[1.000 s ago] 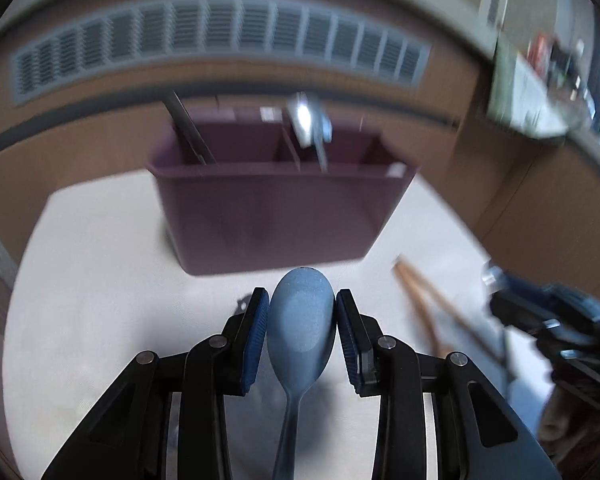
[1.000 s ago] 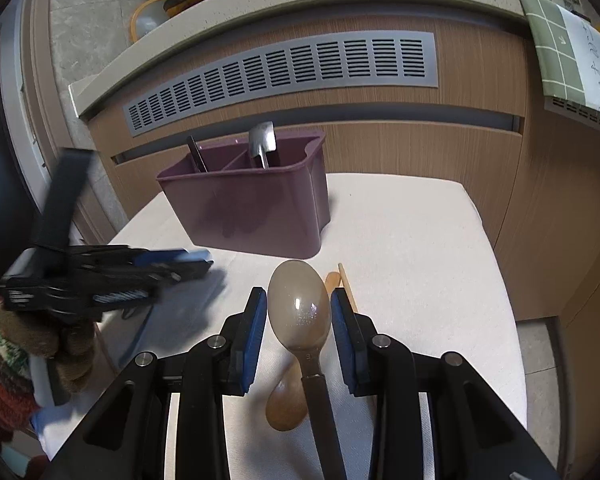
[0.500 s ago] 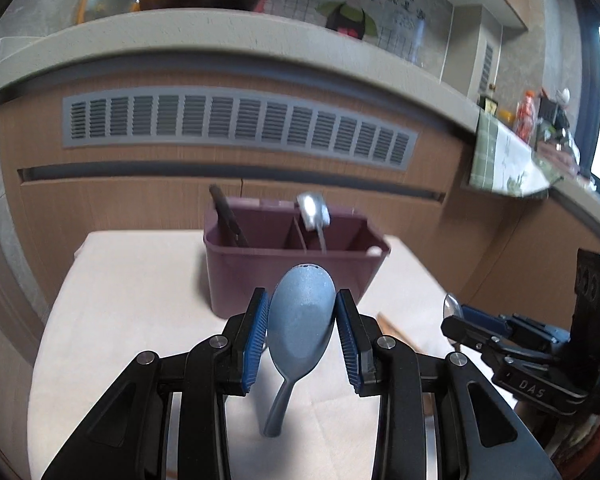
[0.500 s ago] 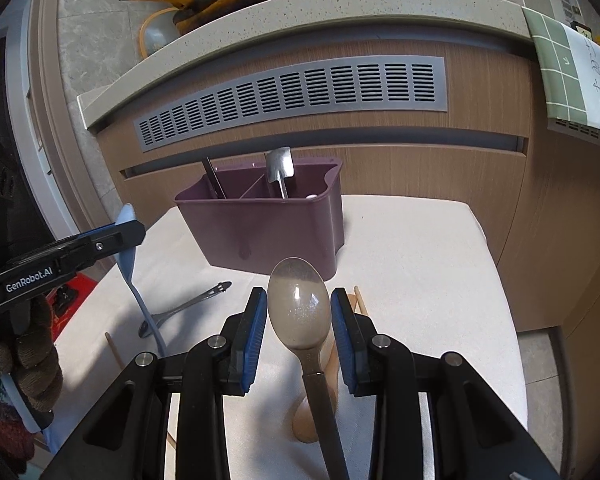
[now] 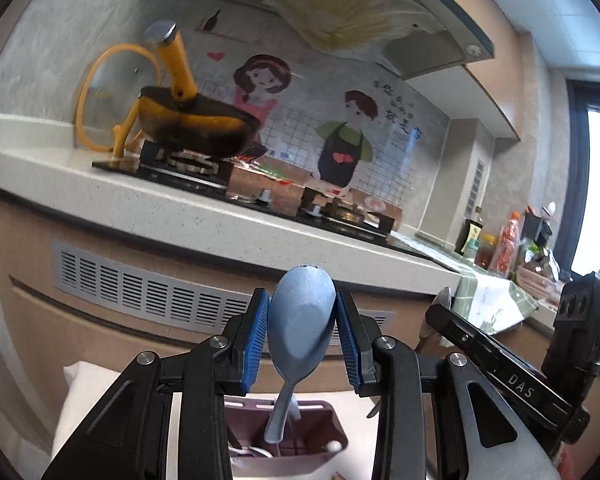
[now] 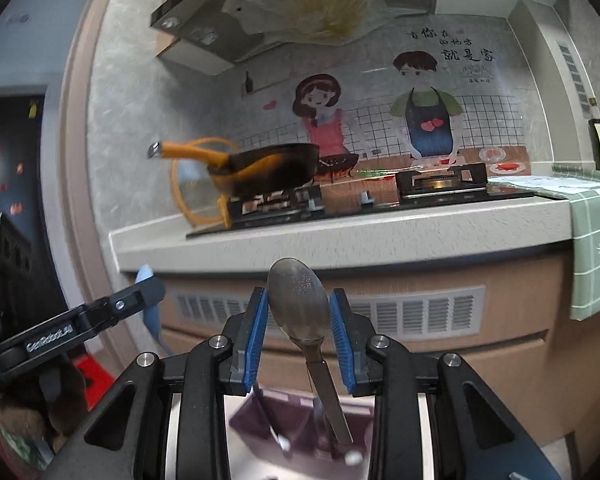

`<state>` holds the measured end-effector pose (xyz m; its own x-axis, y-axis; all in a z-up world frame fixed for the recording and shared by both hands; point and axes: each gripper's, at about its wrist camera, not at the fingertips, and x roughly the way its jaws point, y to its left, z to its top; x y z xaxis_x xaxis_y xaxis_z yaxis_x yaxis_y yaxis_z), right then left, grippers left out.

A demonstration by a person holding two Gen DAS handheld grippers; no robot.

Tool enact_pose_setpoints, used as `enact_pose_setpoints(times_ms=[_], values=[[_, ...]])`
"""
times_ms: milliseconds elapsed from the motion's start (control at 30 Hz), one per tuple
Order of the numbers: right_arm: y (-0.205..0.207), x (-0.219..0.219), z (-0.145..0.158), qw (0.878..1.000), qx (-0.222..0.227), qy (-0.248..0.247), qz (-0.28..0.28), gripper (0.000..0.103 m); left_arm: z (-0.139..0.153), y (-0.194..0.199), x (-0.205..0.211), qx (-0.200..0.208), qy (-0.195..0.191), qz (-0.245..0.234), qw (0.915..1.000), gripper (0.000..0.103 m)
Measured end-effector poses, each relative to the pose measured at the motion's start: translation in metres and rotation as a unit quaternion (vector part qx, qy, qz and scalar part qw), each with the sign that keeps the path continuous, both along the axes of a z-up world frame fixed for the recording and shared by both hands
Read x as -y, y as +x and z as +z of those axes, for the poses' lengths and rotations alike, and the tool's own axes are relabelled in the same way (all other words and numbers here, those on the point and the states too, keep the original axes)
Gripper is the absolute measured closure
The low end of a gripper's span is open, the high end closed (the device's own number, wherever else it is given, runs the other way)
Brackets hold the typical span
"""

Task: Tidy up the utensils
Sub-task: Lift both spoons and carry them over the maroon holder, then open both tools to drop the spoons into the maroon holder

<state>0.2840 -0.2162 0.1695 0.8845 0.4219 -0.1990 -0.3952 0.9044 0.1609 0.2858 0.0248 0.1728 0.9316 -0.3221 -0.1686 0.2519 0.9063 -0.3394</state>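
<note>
Jaws clamped on the bowl of a matte blue spoon (image 5: 302,322), the left gripper (image 5: 302,336) hangs above a plum-coloured plastic caddy (image 5: 332,446) on a pale table (image 5: 82,384), the spoon's slim handle pointing down toward the caddy's divided compartments, where a few utensils already stand. Behind it runs a speckled stone counter (image 5: 204,220) bearing an orange-handled pan (image 5: 196,126). At the right edge the other gripper's black body shows. From the right wrist view, the right gripper (image 6: 298,322) likewise holds a spoon by its bowl, this one a shiny metal spoon (image 6: 298,302) with a flat steel handle slanting down over the same caddy (image 6: 268,420), its blue ribbed pads (image 6: 256,332) pressed to either side. The blue spoon appears again at left, in the left gripper. The job looks to be in its middle stretch: some pieces are sorted, two spoons are in the air awaiting compartments, and whether more lie on the table cannot be told here.
</note>
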Motion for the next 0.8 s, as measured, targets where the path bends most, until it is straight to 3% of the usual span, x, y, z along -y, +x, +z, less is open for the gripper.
enact_pose_setpoints(times_ms=[200,467,633,700,800], values=[[0.034,-0.008,-0.025,1.000,-0.017,0.012,0.005,0.074,-0.047,0.037,-0.005,-0.026,-0.016,-0.006,0.9995,0.068],[0.077,-0.020,-0.081,0.997,-0.080,-0.010,-0.001,0.074,-0.109,0.083,0.002,-0.102,-0.047,-0.028,0.9933,0.068],[0.090,-0.015,-0.115,0.990,-0.140,-0.020,0.015,0.072,-0.139,0.091,0.014,-0.154,-0.030,-0.057,0.9860,0.067],[0.096,-0.012,-0.126,0.984,-0.173,-0.016,0.034,0.071,-0.142,0.085,0.014,-0.154,-0.031,-0.054,0.9861,0.066],[0.091,-0.007,-0.134,0.983,-0.180,-0.016,0.032,0.067,-0.138,0.065,0.008,-0.142,-0.027,-0.039,0.9888,0.065]])
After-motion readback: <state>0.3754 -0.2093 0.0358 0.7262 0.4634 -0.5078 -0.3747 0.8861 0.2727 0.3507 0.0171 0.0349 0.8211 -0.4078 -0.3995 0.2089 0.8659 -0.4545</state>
